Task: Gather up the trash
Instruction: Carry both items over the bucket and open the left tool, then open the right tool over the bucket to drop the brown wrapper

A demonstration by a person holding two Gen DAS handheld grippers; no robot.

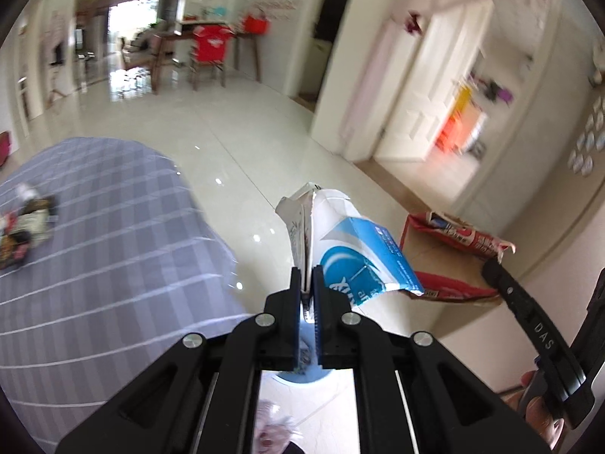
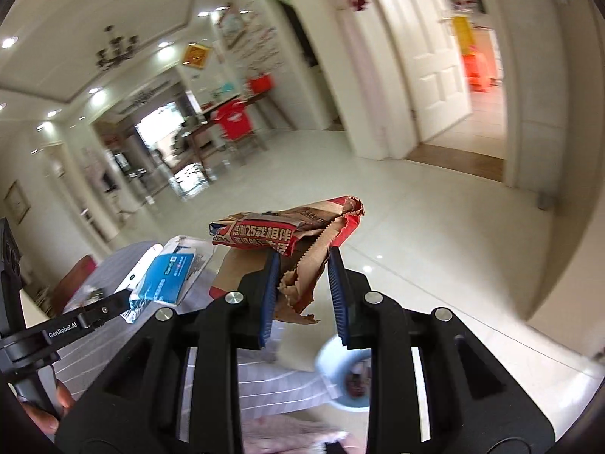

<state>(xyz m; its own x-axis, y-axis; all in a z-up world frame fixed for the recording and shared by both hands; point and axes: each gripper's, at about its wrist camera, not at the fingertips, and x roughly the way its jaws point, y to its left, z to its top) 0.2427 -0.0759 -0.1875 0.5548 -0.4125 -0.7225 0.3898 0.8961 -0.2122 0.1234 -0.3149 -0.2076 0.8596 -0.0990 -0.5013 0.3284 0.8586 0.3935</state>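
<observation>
Two pieces of trash are held in the air, one per gripper. The left gripper (image 1: 307, 278), angled downward, clamps a flattened blue-and-white carton (image 1: 351, 249). The right gripper (image 2: 302, 265) pinches a crumpled red-and-brown paper bag (image 2: 302, 234) (jaws part-closed) above a pale blue bin (image 2: 342, 374).

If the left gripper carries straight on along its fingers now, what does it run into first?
Probably nothing close. The left gripper, shut on the blue-and-white carton, points past the striped tablecloth toward bare tiled floor. The way looks free, though depth is unclear.
</observation>
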